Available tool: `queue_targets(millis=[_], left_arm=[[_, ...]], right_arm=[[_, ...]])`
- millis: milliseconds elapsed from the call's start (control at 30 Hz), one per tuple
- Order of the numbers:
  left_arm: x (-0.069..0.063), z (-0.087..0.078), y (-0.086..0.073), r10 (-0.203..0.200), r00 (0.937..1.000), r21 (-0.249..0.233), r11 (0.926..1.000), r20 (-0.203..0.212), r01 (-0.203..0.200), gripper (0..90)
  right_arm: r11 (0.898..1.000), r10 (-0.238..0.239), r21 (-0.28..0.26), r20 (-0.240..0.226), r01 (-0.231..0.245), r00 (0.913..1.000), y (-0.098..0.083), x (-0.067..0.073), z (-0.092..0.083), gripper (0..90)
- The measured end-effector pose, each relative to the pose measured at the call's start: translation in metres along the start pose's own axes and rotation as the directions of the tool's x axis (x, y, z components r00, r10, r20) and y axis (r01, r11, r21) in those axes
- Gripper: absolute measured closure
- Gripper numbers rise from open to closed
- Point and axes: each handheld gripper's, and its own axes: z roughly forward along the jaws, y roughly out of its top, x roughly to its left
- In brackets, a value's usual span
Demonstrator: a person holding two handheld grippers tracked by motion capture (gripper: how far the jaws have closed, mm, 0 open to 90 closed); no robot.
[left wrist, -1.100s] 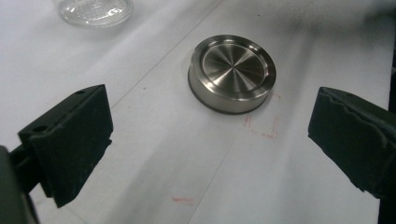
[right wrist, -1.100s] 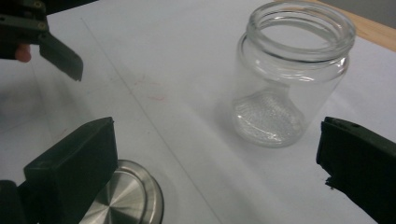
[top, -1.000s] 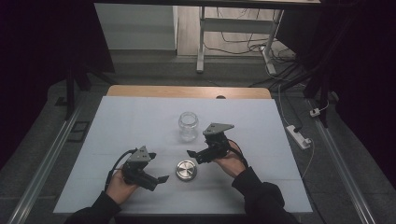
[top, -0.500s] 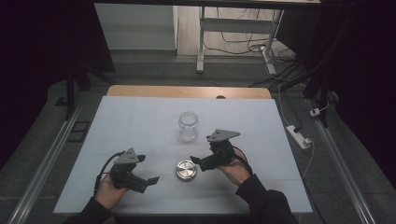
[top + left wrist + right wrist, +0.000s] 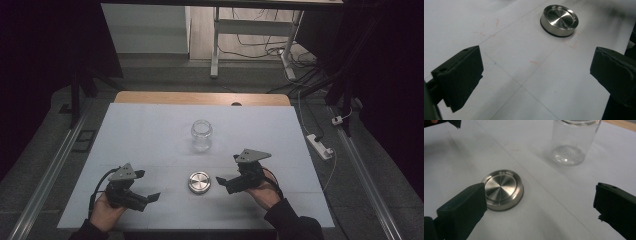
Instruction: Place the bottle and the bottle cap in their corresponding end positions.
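Steel lid (image 5: 199, 182) lies loose on the table (image 5: 150, 130), apart from the open glass jar (image 5: 201, 135); both the left claw (image 5: 150, 199) and right claw (image 5: 222, 181) gape wide and empty, so capping seems wholly undone.

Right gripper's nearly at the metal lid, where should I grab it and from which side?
Probably straight from above, across the rim: the metal lid lies flat on the table, low and round. The right gripper, open, sits just beside it.
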Motion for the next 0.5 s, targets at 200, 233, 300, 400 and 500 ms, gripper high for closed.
queue_targets(millis=[200,233,300,400,500], left_arm=[[0.002,-0.012,-0.01,-0.028,0.9995,-0.009,0.9996,-0.011,0.028,0.0],[0.002,-0.014,-0.012,-0.033,0.9993,-0.011,0.9994,-0.014,0.033,0.0],[0.003,-0.018,-0.016,-0.048,0.9987,-0.015,0.9988,-0.017,0.048,0.0],[0.003,-0.024,-0.022,-0.068,0.9974,-0.02,0.9975,-0.024,0.068,0.0],[0.004,-0.029,-0.026,-0.074,0.9966,-0.02,0.9971,-0.035,0.074,0.0]], right_arm=[[1.0,0.008,-0.01,0.033,-0.007,0.9994,-0.01,-0.003,-0.015,0.0],[1.0,0.013,-0.012,0.041,-0.013,0.9991,-0.012,-0.004,-0.018,0.0],[1.0,0.019,-0.014,0.053,-0.018,0.9984,-0.016,-0.006,-0.024,0.0],[0.999,0.036,-0.017,0.072,-0.035,0.9968,-0.021,-0.009,-0.032,0.0],[0.999,0.051,-0.019,0.09,-0.05,0.9946,-0.027,-0.011,-0.039,0.0]])
